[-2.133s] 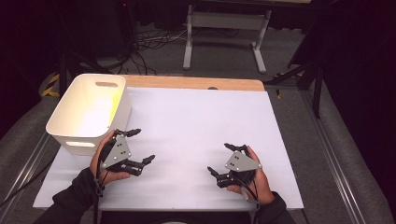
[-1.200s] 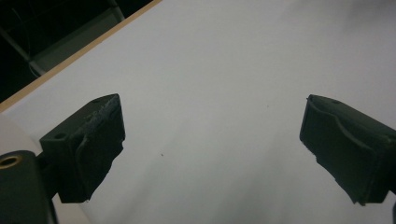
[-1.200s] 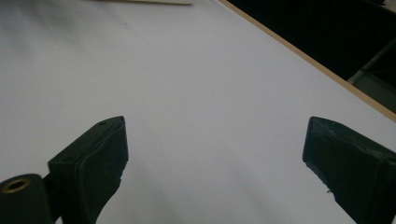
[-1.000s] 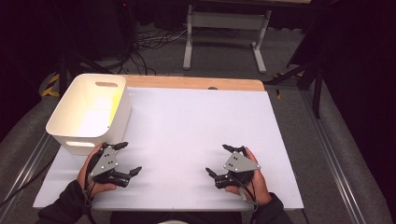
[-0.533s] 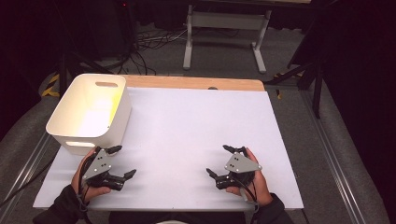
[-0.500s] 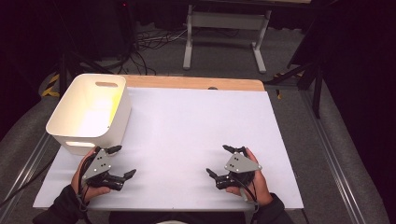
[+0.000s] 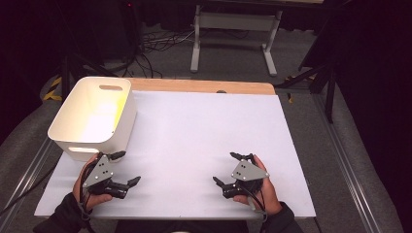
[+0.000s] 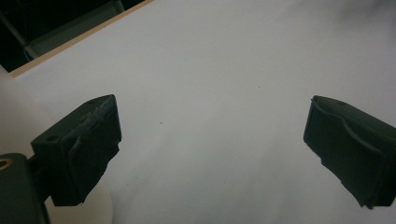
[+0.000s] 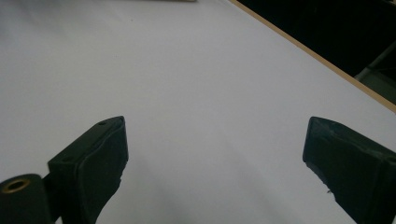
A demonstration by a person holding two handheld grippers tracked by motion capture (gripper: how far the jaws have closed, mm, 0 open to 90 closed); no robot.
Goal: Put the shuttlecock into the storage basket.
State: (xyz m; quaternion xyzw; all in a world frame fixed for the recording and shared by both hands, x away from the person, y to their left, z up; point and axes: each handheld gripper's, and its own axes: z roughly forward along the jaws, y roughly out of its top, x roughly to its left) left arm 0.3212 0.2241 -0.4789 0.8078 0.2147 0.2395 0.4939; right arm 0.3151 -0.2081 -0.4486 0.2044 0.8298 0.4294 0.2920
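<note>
At near-left edge, my left gripper sits just beside the white bin, jaws wide; right gripper too. Bin looks light, rigid: grab rim.

Three cameras, one white surface

From above our near side we look forward and down over the whole surface; the other two ride low and close on each hand-held gripper, looking out between its jaws. All three share the white sheet; the left one also catches the bin.
</note>
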